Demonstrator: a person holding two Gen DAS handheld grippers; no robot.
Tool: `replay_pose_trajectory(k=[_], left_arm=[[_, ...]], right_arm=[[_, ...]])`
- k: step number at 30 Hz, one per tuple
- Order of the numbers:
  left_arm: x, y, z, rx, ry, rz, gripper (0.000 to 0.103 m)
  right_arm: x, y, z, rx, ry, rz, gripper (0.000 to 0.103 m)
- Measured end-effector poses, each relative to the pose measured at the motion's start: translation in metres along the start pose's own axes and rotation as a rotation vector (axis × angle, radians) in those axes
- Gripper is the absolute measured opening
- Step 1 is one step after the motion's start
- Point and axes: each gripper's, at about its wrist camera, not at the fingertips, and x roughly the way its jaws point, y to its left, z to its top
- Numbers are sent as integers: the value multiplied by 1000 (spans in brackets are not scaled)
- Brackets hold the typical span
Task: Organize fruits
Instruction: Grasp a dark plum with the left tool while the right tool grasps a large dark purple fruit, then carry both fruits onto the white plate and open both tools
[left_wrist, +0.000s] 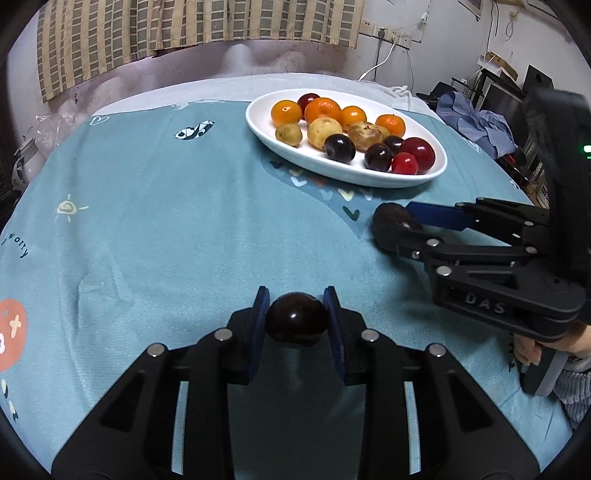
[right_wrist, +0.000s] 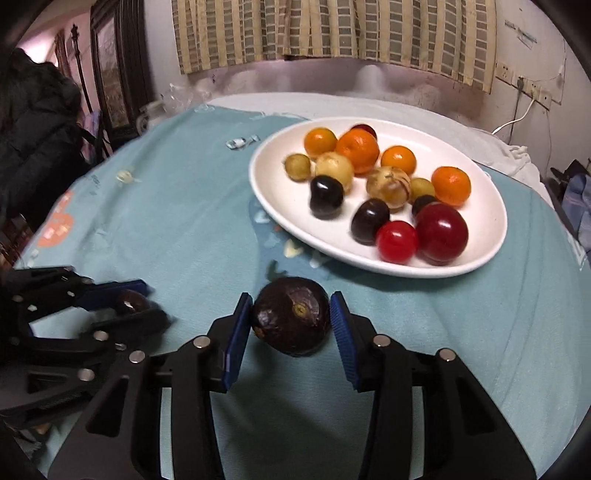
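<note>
The dark plum (left_wrist: 296, 319) sits between the blue pads of the left gripper (left_wrist: 296, 317), low over the teal tablecloth (left_wrist: 166, 221). Both pads touch its sides, so the fingers are pinching it across its widest part. Its skin is smooth and glossy; judged light, firm but bruisable, and liable to slip under a hard squeeze.

The wrinkled dark fruit (right_wrist: 291, 321) lies on the cloth between the pads of the right gripper (right_wrist: 291, 321), just short of the white oval plate (right_wrist: 480, 258). The left pad touches it; a narrow gap shows at the right pad, so those fingers bracket rather than clamp it. Its rind is dull and dimpled with a pale stem scar facing the camera; judged stiffer, with better purchase across the flanks.

The plate, glazed and shallow, holds small oranges (right_wrist: 357, 149), yellowish fruits, dark plums and red ones (right_wrist: 441, 232), closely packed. New arrivals may roll.
</note>
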Motion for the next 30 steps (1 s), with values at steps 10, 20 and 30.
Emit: replay_pose_trajectory(k=[10,20,30], left_arm=[[4,1,0,-1,1,-6,31],[-22,-13,6,7,-86,-44,31],[-22,-24,94,17,-153,0,31]], right_arm=[[-15,-14,-4,80,-24,80,43],[-86,-52,-39,158,-125,47,43],[-110,-108,9,249,-227,10,43]])
